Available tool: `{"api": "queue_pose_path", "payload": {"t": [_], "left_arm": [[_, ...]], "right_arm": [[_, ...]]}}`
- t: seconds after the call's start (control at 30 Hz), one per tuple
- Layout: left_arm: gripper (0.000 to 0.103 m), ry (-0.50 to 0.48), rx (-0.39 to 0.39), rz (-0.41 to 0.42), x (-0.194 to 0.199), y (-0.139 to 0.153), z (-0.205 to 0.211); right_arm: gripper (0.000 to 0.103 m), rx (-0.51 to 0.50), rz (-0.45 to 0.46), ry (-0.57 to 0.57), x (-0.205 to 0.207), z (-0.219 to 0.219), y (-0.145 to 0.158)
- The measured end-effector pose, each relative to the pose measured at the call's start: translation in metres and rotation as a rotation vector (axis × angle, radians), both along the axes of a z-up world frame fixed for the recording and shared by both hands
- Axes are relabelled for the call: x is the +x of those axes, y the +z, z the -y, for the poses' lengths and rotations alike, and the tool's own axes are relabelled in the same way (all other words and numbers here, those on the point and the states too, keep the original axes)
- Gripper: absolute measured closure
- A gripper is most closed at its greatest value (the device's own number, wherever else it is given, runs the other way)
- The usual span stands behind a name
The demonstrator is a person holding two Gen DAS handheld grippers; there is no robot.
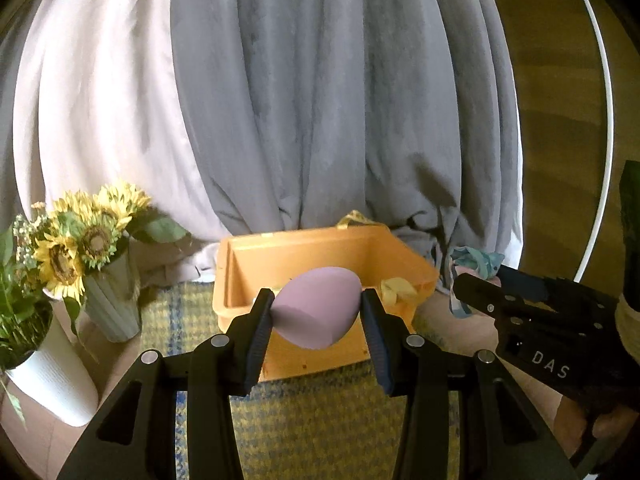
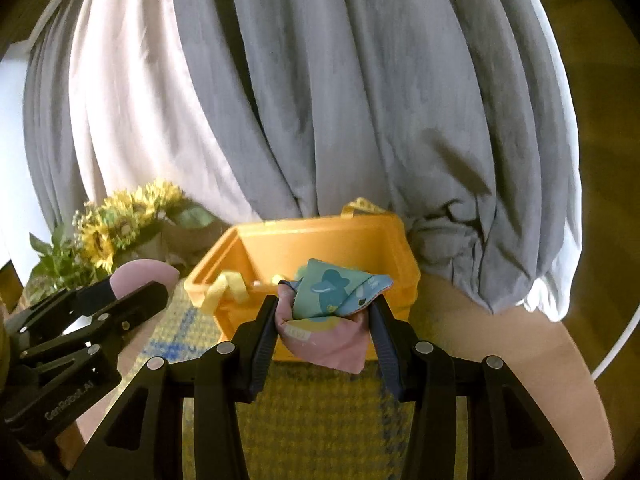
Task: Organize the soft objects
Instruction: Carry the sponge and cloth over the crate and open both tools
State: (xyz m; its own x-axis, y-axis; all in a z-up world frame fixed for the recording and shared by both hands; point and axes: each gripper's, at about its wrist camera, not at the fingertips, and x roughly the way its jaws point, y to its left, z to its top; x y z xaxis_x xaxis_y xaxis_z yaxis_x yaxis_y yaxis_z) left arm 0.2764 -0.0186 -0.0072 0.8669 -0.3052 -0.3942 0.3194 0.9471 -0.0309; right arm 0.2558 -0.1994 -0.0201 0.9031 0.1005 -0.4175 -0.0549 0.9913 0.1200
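My left gripper [image 1: 318,312] is shut on a pink egg-shaped sponge [image 1: 316,306], held in the air in front of an orange plastic box [image 1: 320,242]. Seen from the right wrist, the left gripper [image 2: 116,284] stays at the left with the pink sponge [image 2: 144,272] in it. My right gripper [image 2: 326,312] is shut on a bunched cloth pouch [image 2: 332,300], teal and blue printed above, pink below, just before the orange box [image 2: 316,232]. In the left wrist view the right gripper [image 1: 464,284] comes in from the right with the cloth [image 1: 478,262]. Yellow soft pieces [image 1: 396,288] lie inside the box.
The box stands on a yellow and blue checked mat [image 1: 320,420] on a tan table [image 2: 500,344]. Sunflowers in a ribbed vase [image 1: 112,304] and a white pot of greenery [image 1: 52,380] stand at the left. Grey and white drapes [image 1: 320,100] hang close behind the box.
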Motion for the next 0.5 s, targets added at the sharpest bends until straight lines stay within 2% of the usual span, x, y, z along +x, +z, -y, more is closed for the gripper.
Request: {"api": "queue_pose_path", "payload": {"t": [0.5], "left_arm": [[0.06, 0.055, -0.03, 0.083, 0.027, 0.028, -0.005]], "right_arm": [[0.057, -0.011, 0.11, 0.015, 0.028, -0.002, 0.033]]}}
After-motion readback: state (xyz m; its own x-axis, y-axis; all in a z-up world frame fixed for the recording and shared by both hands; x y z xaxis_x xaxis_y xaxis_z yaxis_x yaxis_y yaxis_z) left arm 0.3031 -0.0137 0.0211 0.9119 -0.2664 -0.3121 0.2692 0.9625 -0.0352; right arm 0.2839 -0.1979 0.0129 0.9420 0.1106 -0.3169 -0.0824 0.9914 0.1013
